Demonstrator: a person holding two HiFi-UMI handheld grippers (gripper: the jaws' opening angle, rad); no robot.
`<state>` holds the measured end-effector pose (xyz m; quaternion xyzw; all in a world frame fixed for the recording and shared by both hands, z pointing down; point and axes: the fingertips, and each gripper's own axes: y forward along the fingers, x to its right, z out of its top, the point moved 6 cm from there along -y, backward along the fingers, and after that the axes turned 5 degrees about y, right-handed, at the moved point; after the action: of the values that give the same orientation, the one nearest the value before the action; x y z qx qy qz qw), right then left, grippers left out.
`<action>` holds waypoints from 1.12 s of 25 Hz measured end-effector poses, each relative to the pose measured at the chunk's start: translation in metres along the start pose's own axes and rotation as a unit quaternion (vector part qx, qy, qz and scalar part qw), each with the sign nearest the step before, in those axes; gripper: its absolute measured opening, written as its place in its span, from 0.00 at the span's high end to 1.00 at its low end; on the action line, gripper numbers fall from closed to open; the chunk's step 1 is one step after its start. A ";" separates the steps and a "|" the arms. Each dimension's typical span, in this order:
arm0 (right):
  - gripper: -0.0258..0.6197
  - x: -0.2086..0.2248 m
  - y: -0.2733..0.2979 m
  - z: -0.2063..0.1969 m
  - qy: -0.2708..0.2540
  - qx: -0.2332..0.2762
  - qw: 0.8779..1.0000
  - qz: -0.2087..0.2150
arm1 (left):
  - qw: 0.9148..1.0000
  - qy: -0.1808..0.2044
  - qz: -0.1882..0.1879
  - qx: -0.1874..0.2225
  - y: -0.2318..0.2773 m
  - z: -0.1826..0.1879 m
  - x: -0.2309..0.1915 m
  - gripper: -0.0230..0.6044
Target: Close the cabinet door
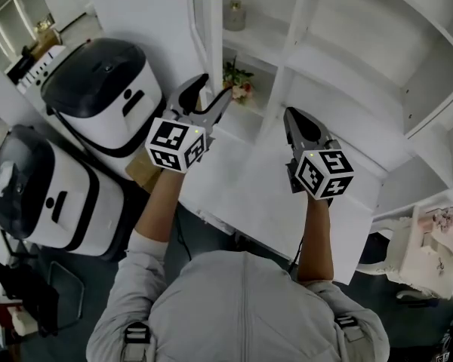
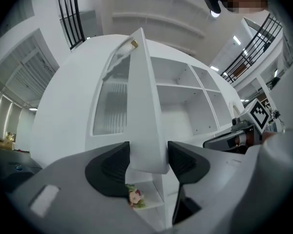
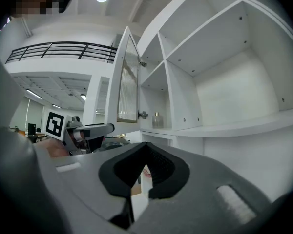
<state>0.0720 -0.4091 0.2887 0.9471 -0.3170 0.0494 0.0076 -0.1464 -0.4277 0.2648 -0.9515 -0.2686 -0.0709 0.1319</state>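
Note:
The white cabinet (image 1: 340, 66) has open shelves, and its door (image 1: 208, 21) stands swung out, edge-on in the head view. In the left gripper view the door (image 2: 139, 91) shows a ribbed glass panel and a small brass knob (image 2: 134, 43). My left gripper (image 1: 214, 89) is open, and the door's lower edge sits between its jaws (image 2: 149, 160) with the pads close on either side. My right gripper (image 1: 291, 115) is to the right, in front of the shelves, shut (image 3: 146, 145) with nothing in it.
A small flower bunch (image 1: 238, 81) sits on a shelf just behind the door, and a jar (image 1: 234, 15) stands on the shelf above. Two white appliances with black tops (image 1: 106, 89) (image 1: 45, 194) stand at the left. A white stool (image 1: 430, 247) is at the right.

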 end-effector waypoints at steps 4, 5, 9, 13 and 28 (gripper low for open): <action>0.96 0.016 -0.015 0.003 0.000 0.001 1.000 -0.015 | 1.000 0.005 -0.003 -0.010 0.037 -0.002 0.022 0.54; 0.96 0.021 -0.018 0.004 -0.001 0.000 1.000 -0.019 | 1.000 0.003 -0.001 -0.011 0.046 -0.002 0.025 0.54; 0.96 0.041 -0.029 0.006 0.004 0.001 1.000 -0.029 | 1.000 -0.011 0.009 -0.015 0.073 -0.004 0.034 0.55; 0.96 0.057 -0.033 0.006 0.004 -0.001 0.999 -0.035 | 1.000 -0.013 0.009 -0.018 0.091 -0.005 0.038 0.56; 0.96 0.097 -0.038 0.010 0.007 0.006 0.999 -0.051 | 0.999 -0.031 0.022 -0.034 0.142 -0.011 0.040 0.59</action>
<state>0.1733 -0.4373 0.2893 0.9617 -0.2680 0.0576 0.0064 -0.0377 -0.5279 0.2530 -0.9630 -0.2486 -0.0471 0.0929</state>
